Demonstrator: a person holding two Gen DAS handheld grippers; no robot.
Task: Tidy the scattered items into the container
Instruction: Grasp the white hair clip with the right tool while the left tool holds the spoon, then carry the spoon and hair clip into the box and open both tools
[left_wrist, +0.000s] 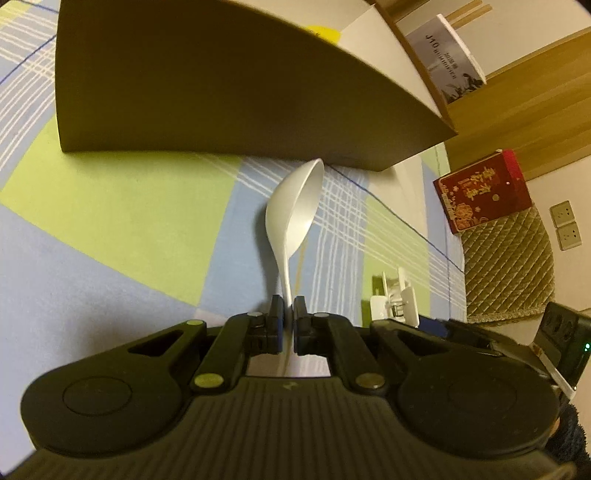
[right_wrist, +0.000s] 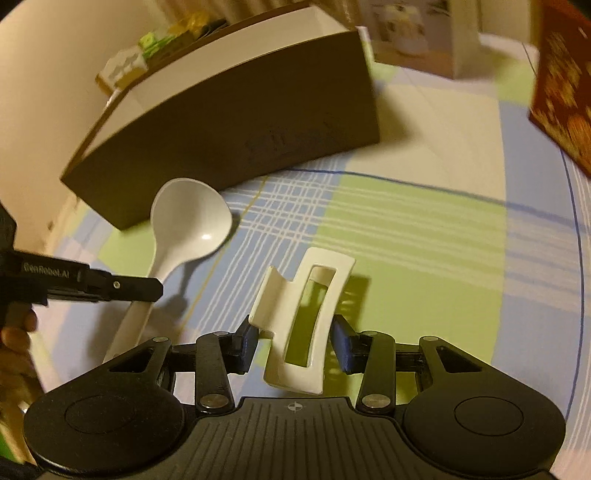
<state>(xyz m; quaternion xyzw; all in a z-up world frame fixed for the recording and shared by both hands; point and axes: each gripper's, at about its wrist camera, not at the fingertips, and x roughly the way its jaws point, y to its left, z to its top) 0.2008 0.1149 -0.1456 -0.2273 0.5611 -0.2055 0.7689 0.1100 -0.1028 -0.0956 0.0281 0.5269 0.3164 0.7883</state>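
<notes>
Left tool (left_wrist: 289, 312) is clamped on the handle of the white spoon (left_wrist: 293, 206); the bowl of the spoon points toward the brown container (left_wrist: 207, 92), close to its near wall and below its rim. In the right wrist view the spoon's bowl seems clear of the checked bedsheet (left_wrist: 110, 206), though I cannot tell for certain.

Right tool (right_wrist: 295, 341) straddles the white hair clip (right_wrist: 304, 321). Its pads sit at the clip's two sides, and the clip looks pinched and raised over its own shadow.

Judgement: both items are in hand, and transfer to the container is the step.
- The container wall is tall, so each item should rise above the rim before moving forward.
- The spoon is held far back on its handle and may pivot, so keep the wrist steady.
- The clip is canted in the grip, so move slowly and release low inside.
- Go one at a time to avoid the tools crossing.
</notes>
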